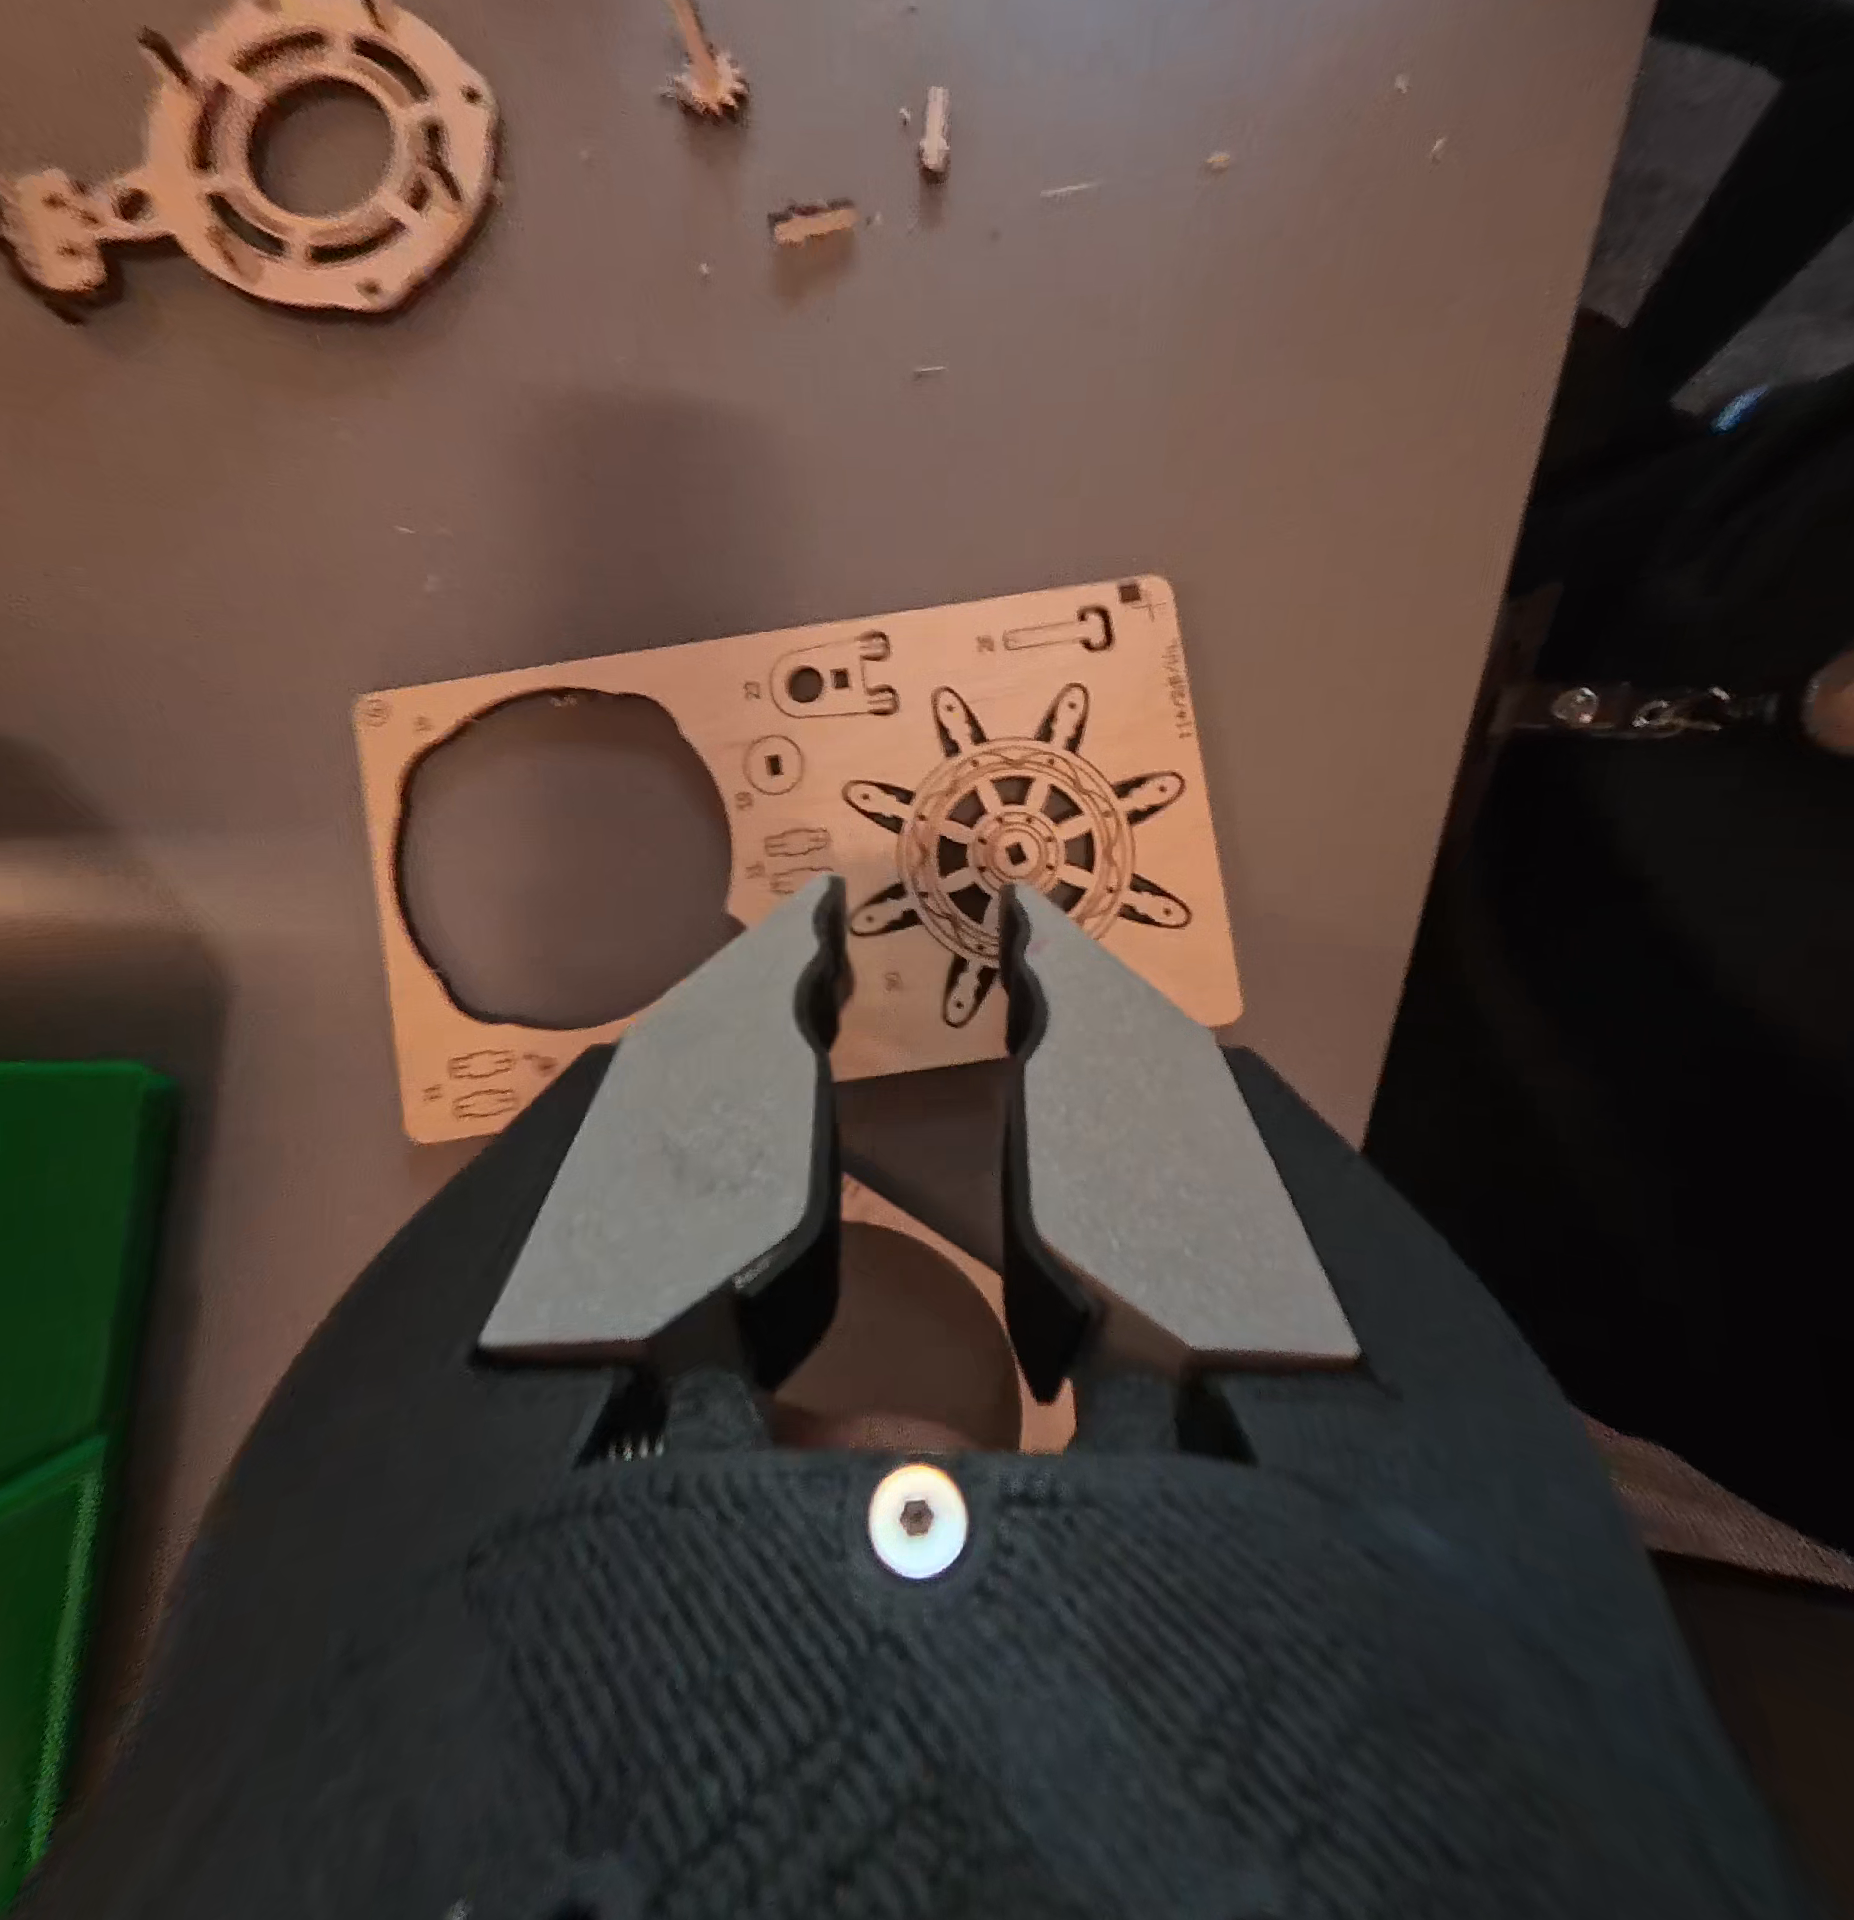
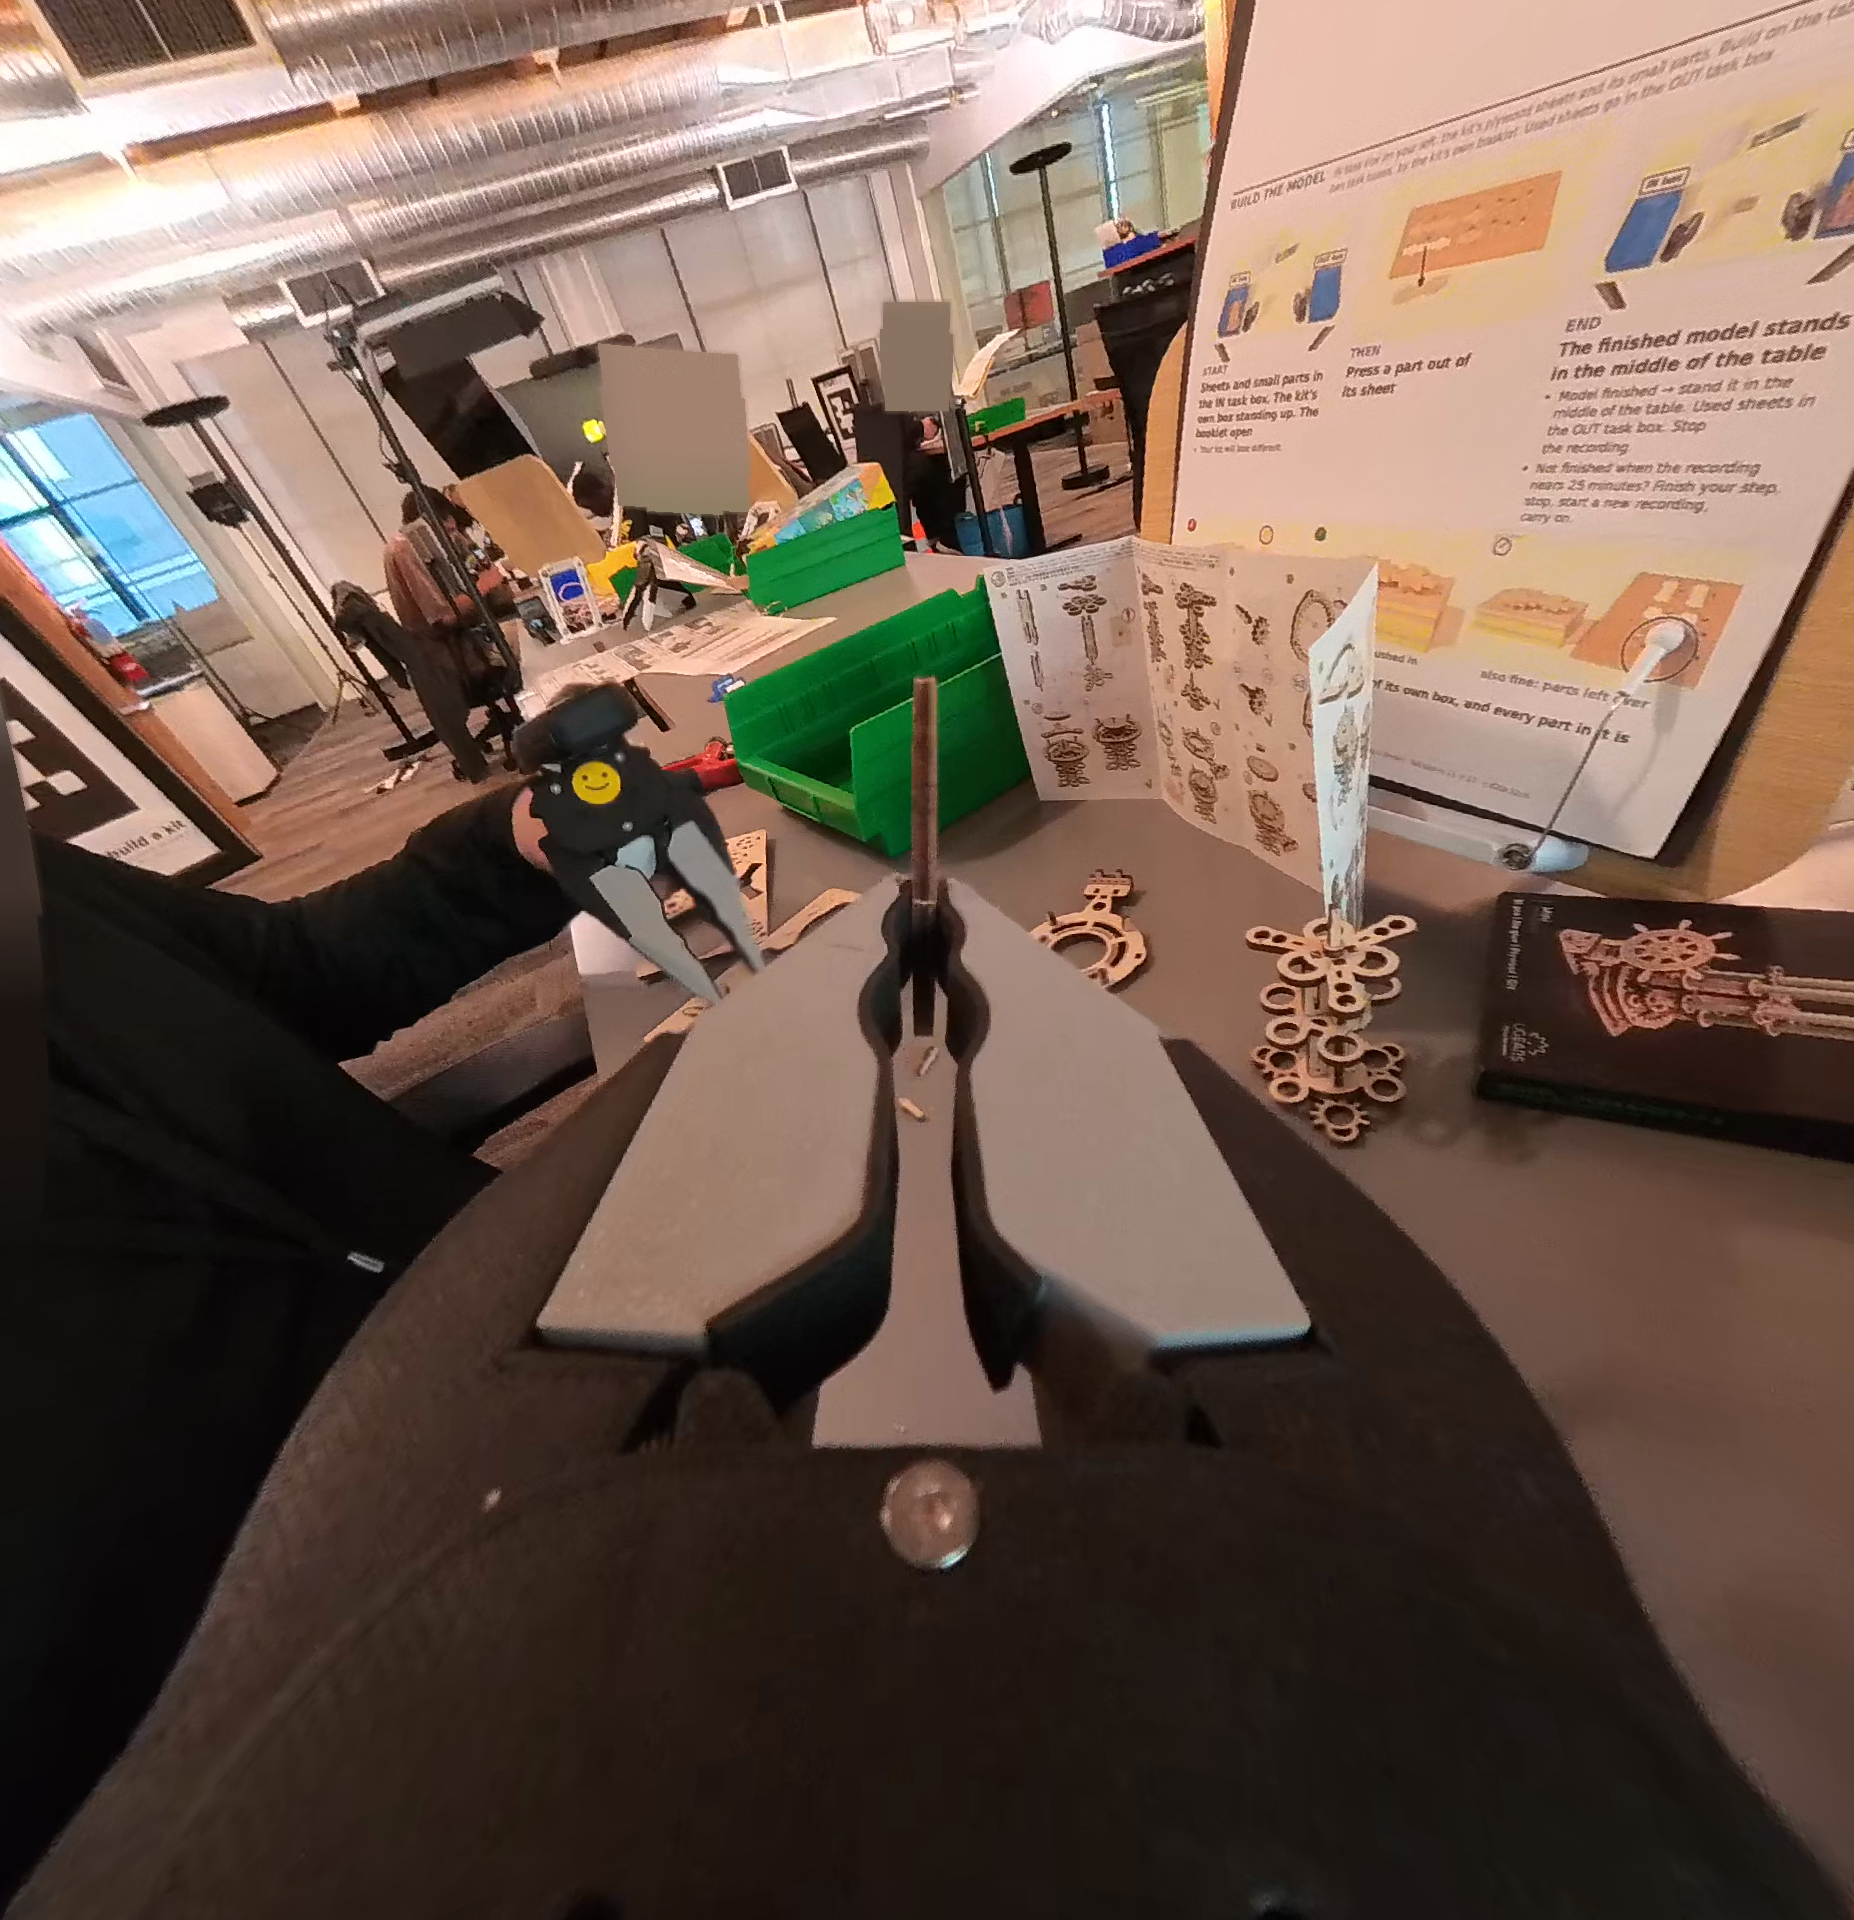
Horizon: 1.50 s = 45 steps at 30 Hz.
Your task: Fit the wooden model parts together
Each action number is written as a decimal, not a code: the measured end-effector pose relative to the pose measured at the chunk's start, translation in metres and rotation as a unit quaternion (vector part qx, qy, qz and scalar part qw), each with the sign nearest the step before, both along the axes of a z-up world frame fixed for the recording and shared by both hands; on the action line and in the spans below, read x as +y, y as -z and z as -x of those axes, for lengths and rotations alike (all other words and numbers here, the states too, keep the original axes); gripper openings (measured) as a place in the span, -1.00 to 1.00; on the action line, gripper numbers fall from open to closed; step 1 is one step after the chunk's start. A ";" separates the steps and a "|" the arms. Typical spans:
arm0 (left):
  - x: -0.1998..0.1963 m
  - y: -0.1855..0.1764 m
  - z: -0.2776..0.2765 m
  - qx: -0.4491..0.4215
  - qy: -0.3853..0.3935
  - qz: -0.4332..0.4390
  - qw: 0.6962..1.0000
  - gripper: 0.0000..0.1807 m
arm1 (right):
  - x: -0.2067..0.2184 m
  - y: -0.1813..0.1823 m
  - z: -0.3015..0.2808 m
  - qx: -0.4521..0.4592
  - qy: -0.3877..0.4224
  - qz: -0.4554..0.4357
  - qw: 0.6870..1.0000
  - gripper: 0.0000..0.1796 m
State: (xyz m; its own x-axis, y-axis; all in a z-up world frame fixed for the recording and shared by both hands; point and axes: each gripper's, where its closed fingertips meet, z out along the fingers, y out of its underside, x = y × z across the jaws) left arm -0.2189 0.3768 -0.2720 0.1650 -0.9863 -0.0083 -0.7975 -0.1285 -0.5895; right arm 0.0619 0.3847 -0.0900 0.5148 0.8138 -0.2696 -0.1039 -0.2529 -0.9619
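Observation:
My left gripper is open and empty, hovering over a plywood sheet that has a large cut-out hole and an engraved ship's wheel. A loose ring-shaped wooden part lies at the far left of the grey table. My right gripper is shut on a thin flat wooden piece, held upright and seen edge-on. In the right wrist view the left gripper shows at the left over the sheets. A part-built model of stacked ringed wooden discs stands to the right, and a ring-shaped part lies beyond my right fingers.
Small wooden bits lie scattered at the far side. Green bins stand at the back left, and one shows at the left edge. A folded instruction leaflet, an instruction board and the dark kit box are on the right.

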 end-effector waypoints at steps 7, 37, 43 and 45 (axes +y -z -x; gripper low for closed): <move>0.001 -0.082 -0.078 -0.195 0.015 -0.026 0.980 -0.66 | -0.015 0.026 0.062 -0.051 -0.083 0.031 0.995 -1.00; 0.077 -0.140 -0.034 -0.377 -0.081 0.020 0.922 -1.00 | -0.041 0.141 -0.104 -0.319 0.204 0.155 0.912 -0.55; 0.078 -0.116 -0.054 -0.363 -0.066 0.018 0.929 -1.00 | -0.058 0.169 -0.116 -0.418 0.208 0.174 0.867 -0.53; 0.076 -0.111 -0.058 -0.357 -0.057 0.016 0.932 -1.00 | -0.060 0.177 -0.128 -0.453 0.226 0.180 0.844 -0.53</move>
